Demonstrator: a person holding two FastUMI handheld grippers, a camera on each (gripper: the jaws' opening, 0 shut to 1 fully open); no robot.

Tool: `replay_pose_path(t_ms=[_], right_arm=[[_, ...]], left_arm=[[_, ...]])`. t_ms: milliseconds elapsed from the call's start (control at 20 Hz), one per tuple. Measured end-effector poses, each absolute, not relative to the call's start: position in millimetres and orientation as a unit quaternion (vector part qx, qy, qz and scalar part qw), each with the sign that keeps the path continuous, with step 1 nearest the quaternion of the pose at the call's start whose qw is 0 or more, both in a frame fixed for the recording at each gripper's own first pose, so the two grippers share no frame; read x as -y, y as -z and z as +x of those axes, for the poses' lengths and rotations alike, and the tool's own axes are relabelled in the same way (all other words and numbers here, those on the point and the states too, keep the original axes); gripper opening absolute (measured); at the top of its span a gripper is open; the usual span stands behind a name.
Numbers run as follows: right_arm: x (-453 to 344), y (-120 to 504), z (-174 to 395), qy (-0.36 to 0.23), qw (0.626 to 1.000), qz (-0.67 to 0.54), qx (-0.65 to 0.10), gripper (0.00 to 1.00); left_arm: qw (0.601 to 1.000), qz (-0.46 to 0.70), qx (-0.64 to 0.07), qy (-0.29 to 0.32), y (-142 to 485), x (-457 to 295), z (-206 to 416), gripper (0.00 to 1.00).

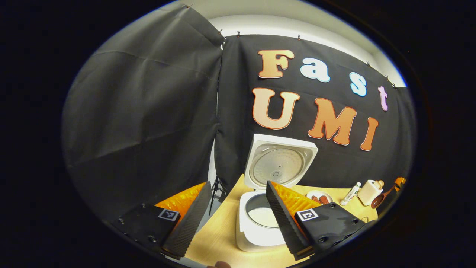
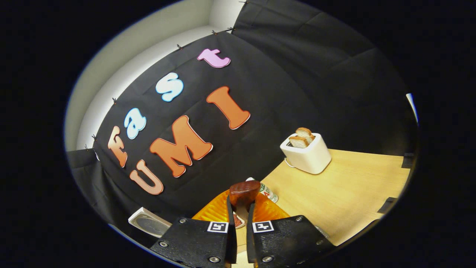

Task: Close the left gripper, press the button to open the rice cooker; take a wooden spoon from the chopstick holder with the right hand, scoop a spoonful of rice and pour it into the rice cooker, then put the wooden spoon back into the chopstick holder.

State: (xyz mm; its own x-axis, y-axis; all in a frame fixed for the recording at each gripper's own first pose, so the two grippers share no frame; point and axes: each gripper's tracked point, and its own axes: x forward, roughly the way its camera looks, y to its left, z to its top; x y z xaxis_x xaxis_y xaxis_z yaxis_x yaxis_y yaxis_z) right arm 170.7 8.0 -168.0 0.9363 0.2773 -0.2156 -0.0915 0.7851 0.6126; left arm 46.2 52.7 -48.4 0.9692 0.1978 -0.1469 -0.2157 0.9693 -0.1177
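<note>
**Spoon clamped in right gripper, cooker lid up**

The right gripper [image 2: 241, 217] has its jaws nearly together, both fingers pressing on the spoon [image 2: 243, 193], whose bowl juts out past the tips. Beyond the bowl stands a bottle [image 2: 267, 191]; farther off to the right on the table [image 2: 346, 193], a toaster [image 2: 306, 152] holds bread.

The left gripper [image 1: 238, 212] has its jaws spread wide with nothing between them. Just ahead of the tips sits the cooker [image 1: 260, 219], lid [image 1: 279, 163] upright, rice in the pot. To the right lie a plate [image 1: 319, 196] and a holder [image 1: 369, 191].
</note>
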Motion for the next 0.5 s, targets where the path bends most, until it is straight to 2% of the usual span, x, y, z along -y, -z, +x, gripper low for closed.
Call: replay_pose_path(t_ms=[200, 500], right_arm=[[30.1, 203.7, 167.8, -0.076, 0.932, 0.311, -0.171, 0.1], [42.9, 252.5, 158.2, -0.066, 0.924, 0.313, -0.208, 0.1]], left_arm=[[0.989, -0.065, -0.072, -0.11, 49.5, -29.6, 44.8, 0.99], [0.989, -0.054, -0.076, -0.113, 53.3, -2.2, 46.3, 0.99]])
